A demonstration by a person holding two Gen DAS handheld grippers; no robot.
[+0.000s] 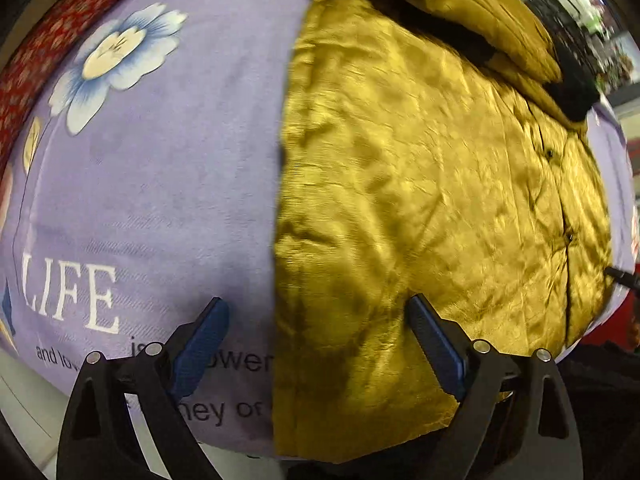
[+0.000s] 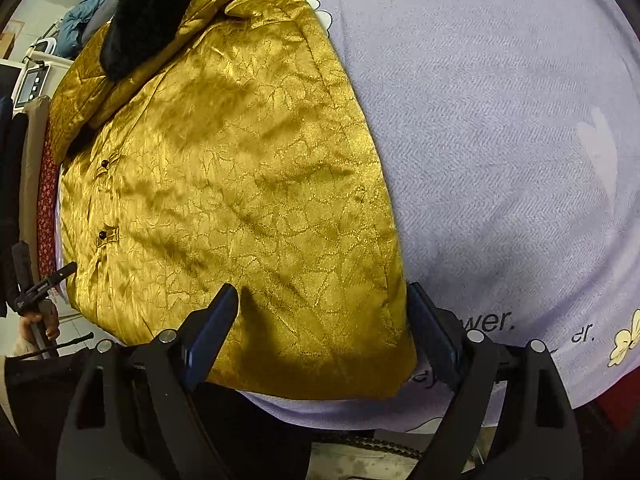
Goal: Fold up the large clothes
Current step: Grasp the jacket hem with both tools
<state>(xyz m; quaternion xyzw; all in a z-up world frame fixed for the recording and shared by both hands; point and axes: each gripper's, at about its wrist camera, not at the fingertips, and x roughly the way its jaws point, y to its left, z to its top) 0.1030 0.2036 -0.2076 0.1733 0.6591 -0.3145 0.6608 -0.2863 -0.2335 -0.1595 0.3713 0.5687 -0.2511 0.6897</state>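
One gold jacket [image 2: 240, 184], one black fur collar [image 2: 144, 16], two dark buttons [image 2: 103, 235], one lilac sheet [image 2: 500, 140], two grippers [image 1: 316, 344].

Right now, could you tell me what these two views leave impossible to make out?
- Printed text on the lilac sheet, left wrist view: the gold jacket and left gripper cover part.
- Jacket's far sleeves, both views: folded under, cut off by the frame edge.
- Room shelves, left wrist view: blurred.
- Device display, right wrist view: too small.

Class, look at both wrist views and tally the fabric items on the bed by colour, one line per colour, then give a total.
Gold jacket: 1
Lilac printed sheet: 1
Red patterned cloth: 1
Total: 3
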